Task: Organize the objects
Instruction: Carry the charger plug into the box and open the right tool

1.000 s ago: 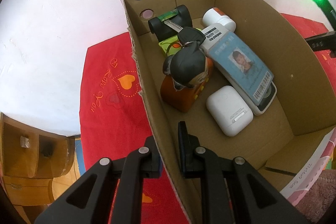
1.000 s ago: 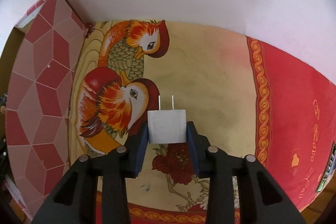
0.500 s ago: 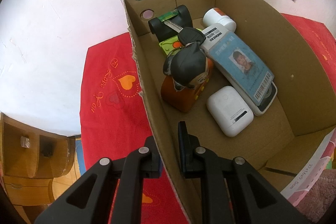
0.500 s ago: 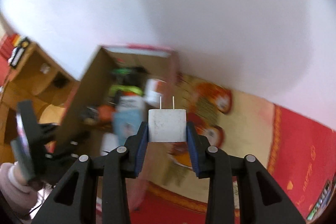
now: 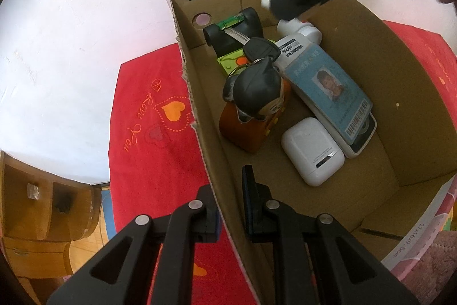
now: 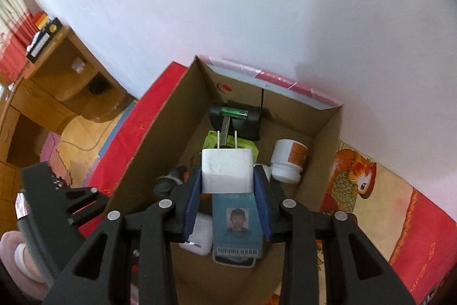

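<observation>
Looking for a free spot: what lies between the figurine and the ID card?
Bare cardboard floor; figurine and ID card lie apart, shown in the left wrist view.

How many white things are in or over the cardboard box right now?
3, though more may be hidden: an earbud case on the box floor, a pill bottle toward the far wall, and a charger plug held above the box by the right gripper.

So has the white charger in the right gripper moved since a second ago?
Yes. The white charger went from over the bird-patterned cloth to above the open cardboard box.
</observation>
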